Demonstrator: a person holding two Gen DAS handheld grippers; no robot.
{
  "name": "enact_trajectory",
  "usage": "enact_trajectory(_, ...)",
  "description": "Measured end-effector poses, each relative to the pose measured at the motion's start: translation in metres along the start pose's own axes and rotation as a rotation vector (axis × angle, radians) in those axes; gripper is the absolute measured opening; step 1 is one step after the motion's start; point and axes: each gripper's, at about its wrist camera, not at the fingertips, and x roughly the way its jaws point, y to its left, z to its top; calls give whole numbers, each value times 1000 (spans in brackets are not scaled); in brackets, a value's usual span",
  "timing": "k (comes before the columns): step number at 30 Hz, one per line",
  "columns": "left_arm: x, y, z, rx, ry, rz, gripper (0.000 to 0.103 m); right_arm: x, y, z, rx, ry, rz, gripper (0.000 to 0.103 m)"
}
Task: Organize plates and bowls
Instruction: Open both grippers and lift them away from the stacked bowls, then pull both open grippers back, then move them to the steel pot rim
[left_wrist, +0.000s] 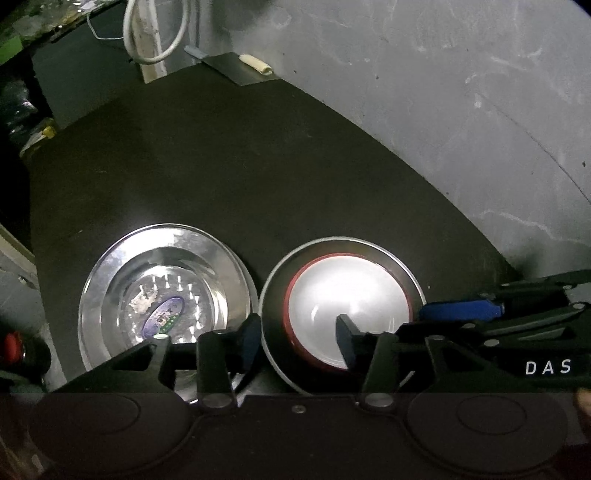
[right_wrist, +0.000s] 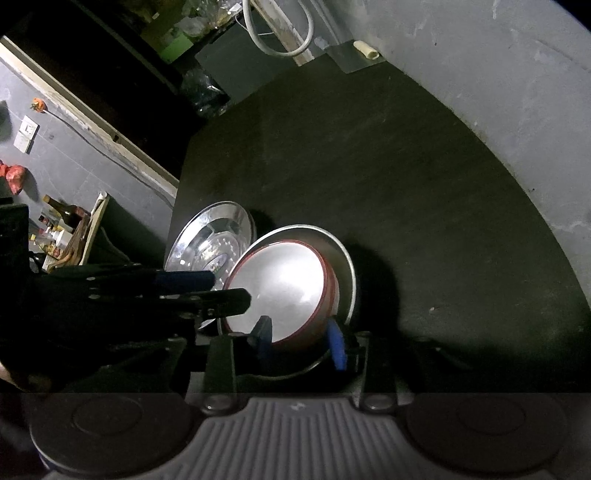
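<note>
On the desk (left_wrist: 258, 166), a bowl (left_wrist: 351, 306) sits inside a plate (left_wrist: 273, 295), with a second plate (left_wrist: 110, 280) just beside it on the left.

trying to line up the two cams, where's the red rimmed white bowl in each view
Left wrist view: the red rimmed white bowl is lower centre-right, nested in a metal dish, right of the steel plate.
Right wrist view: the bowl is at centre, just above the right gripper.
Shared landmark: the steel plate, to the bowl's left in both.
</note>
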Motion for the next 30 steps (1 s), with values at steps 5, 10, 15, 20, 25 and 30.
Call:
enact_trajectory(5,-15,5,-4,-45,-49,10,65,-9,-3,-3,-5,-30,-8,49)
enact_trajectory(10,-30,10,-12,-112,-116,36,90,-17,-4,-6,-15,-63,-15,67)
enact_trajectory(15,-45,9,-27,-154,-169,96,102,-24,-1,-12,-21,-98,-16,93)
enact_trajectory(20,-55,20,-34,-184,-167,92,102,-34,10,-23,-25,-164,-41,103)
enact_trajectory(25,-74,38,-48,-208,-249,77,102,-54,31,-40,-37,-270,-148,103)
enact_trajectory(30,-95,65,-77,-226,-280,105,102,-72,68,-69,-29,-346,-266,103)
